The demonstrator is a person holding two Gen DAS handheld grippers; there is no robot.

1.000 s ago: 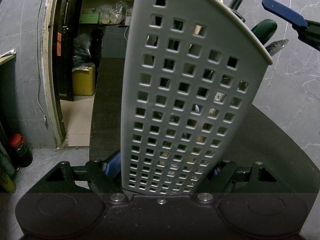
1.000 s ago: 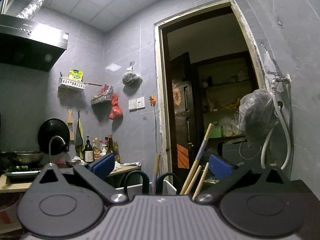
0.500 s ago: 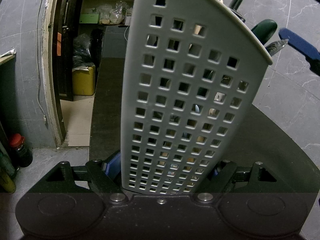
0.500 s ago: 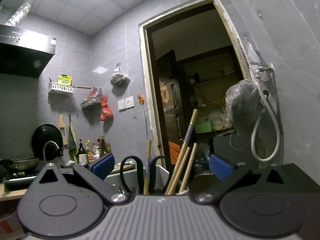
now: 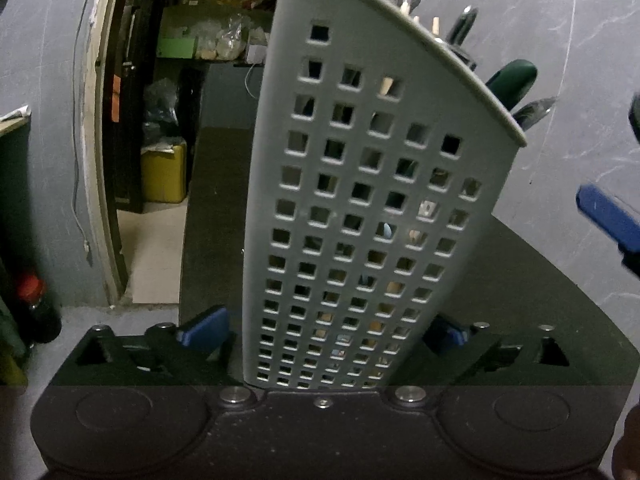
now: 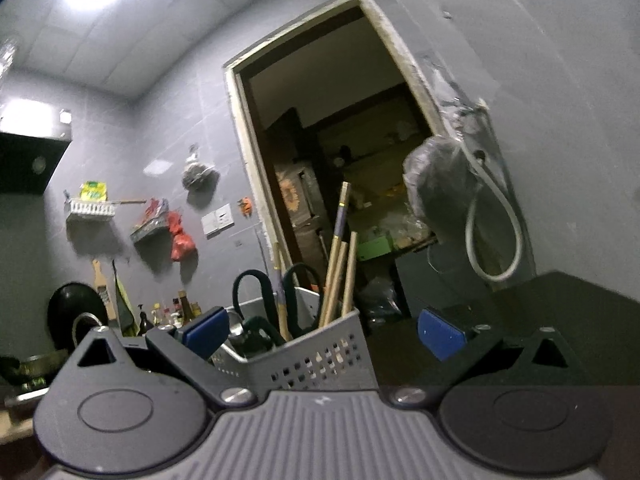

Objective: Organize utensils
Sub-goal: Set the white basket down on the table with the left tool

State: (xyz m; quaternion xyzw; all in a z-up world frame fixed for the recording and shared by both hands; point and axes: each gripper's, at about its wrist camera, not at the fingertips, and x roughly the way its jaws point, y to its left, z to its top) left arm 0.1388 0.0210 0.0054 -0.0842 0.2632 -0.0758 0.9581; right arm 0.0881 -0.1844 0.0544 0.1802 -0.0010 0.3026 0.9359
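Note:
A grey perforated utensil holder (image 5: 360, 200) stands on the dark counter and fills the left wrist view. My left gripper (image 5: 322, 334) straddles its base. Its jaws are opening, and both blue pads (image 5: 202, 330) stand clear of the holder's walls. Chopstick tips and a dark green handle (image 5: 512, 80) poke over the rim. In the right wrist view the same holder (image 6: 320, 360) sits low between the fingers of my right gripper (image 6: 322, 332), which is open and holds nothing. Black scissors (image 6: 256, 292) and wooden chopsticks (image 6: 340, 264) stick up from it. A pad of the right gripper (image 5: 608, 220) shows at the left wrist view's right edge.
The dark counter (image 5: 520, 300) runs along a grey tiled wall. A doorway (image 5: 160, 120) opens behind the holder, with a yellow container (image 5: 164, 176) on the floor. A red-capped bottle (image 5: 32, 304) stands at far left. A hose and a bag (image 6: 440, 192) hang by the door.
The left jaws have spread off the holder's sides. My right gripper has sunk and rolled, so the holder now shows between its fingers.

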